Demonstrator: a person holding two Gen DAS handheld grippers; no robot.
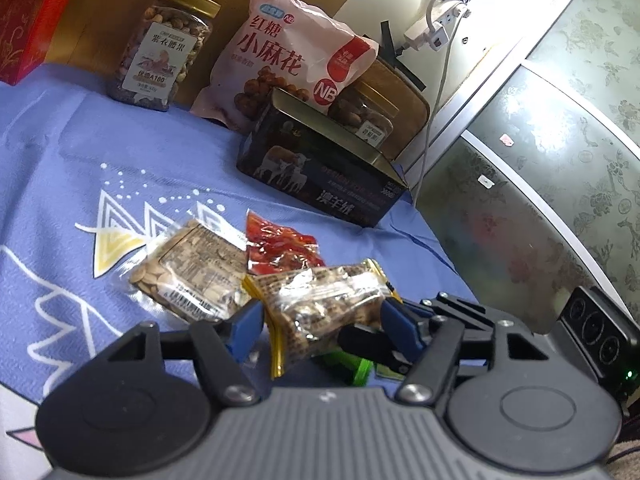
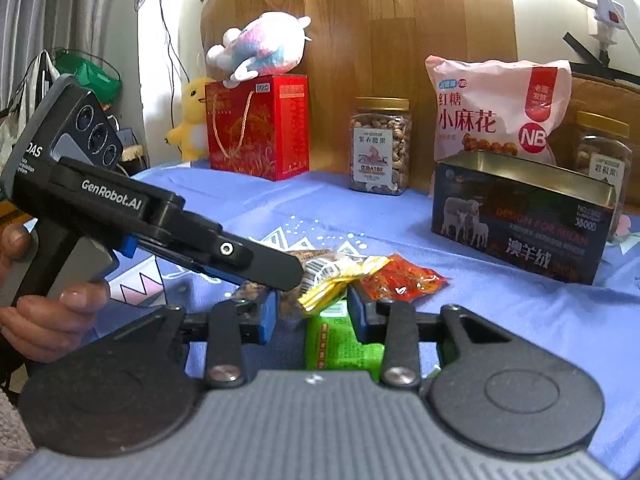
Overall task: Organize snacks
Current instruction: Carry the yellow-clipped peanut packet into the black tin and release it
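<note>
- Snacks: small packets clustered on the blue cloth [image 1: 60, 152] of the worktop, just ahead of both grippers.
- Left gripper [image 1: 320, 316]: fingers part-spread around the yellow-edged peanut packet [image 1: 324, 300]; packet sits between the blue pads, but I cannot tell whether they press on it.
- Right gripper [image 2: 312, 312]: fingers narrowed over the top end of the green packet [image 2: 340, 344]; the right pad looks to touch it, gap on the left side, so a pinch is not confirmed.
- In the right wrist view the left gripper comes in from 9 o'clock, a hand [image 2: 44, 312] on its handle, its tip over the peanut packet.
- Red packet [image 1: 280, 248] at 12 o'clock of the left fingers, touching the peanut packet; clear seed packet [image 1: 192, 268] at 10 o'clock, beside it.
- Open dark tin [image 2: 520, 224] with sheep print at 1 o'clock in both views, further back on the cloth.
- Behind the tin: pink bag [image 2: 500, 112] upright; nut jar [image 2: 380, 144] to the tin's 10 o'clock; second jar [image 2: 604, 148] behind the tin's right end.
- Red gift box [image 2: 260, 128] at 11 o'clock in the right wrist view, plush toy [image 2: 264, 44] on top, yellow plush [image 2: 192, 120] beside it.
</note>
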